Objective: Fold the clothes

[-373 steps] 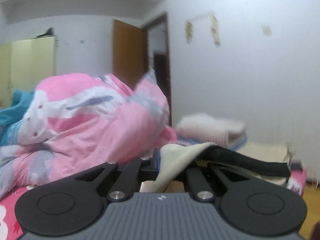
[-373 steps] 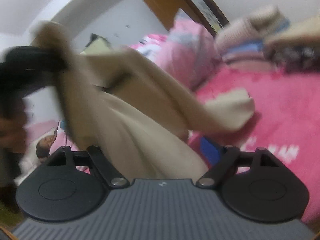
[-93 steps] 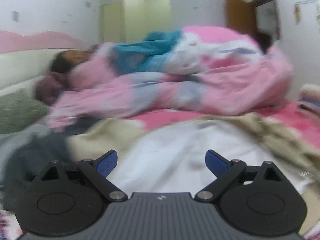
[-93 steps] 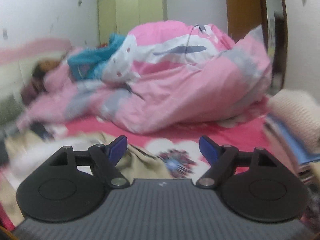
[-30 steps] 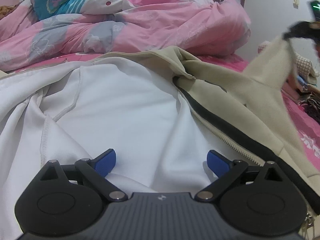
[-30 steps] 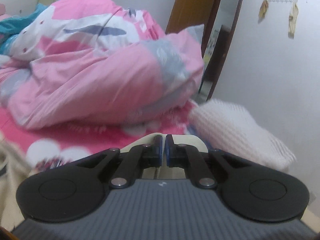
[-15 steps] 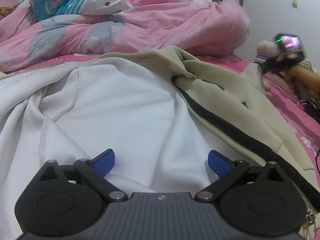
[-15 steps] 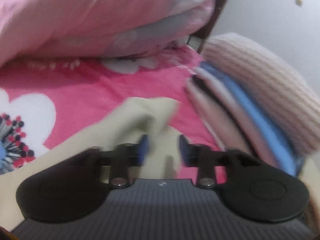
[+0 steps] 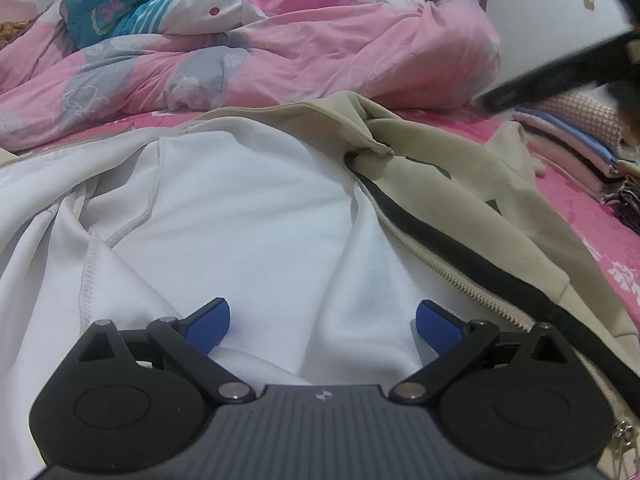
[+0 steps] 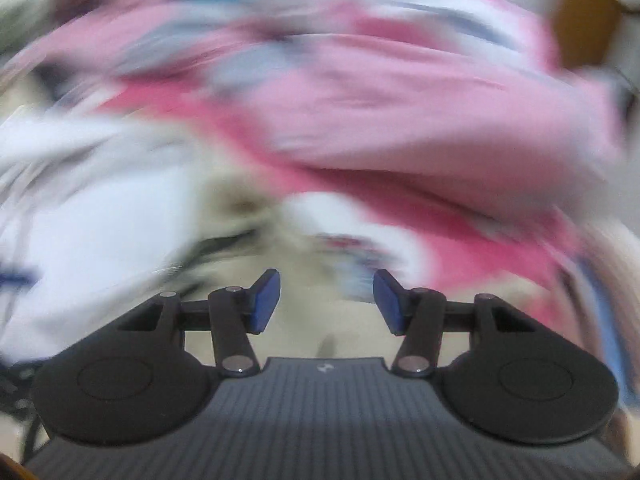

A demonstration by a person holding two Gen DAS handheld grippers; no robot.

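Note:
A beige zip jacket point(image 9: 460, 168) lies open on the bed with its white lining point(image 9: 248, 208) facing up. My left gripper point(image 9: 322, 316) hovers low over the lining, open, with nothing between its blue pads. One sleeve point(image 9: 516, 148) lies slack at the far right. The right wrist view is badly motion-blurred. In it my right gripper point(image 10: 326, 300) has its jaws opening, and nothing is clamped between them. Beige cloth point(image 10: 304, 332) lies beneath it and the white lining point(image 10: 100, 220) is to its left.
A rumpled pink duvet point(image 9: 320, 52) fills the far side of the bed. A stack of folded clothes point(image 9: 572, 132) sits at the right edge. A dark blurred shape point(image 9: 560, 76) crosses the upper right of the left wrist view. The pink sheet point(image 9: 600, 232) shows beside the jacket.
My right gripper opened and let go of the beige sleeve, which dropped onto the bed. It then swung fast to the left, towards the jacket. The left gripper stayed put.

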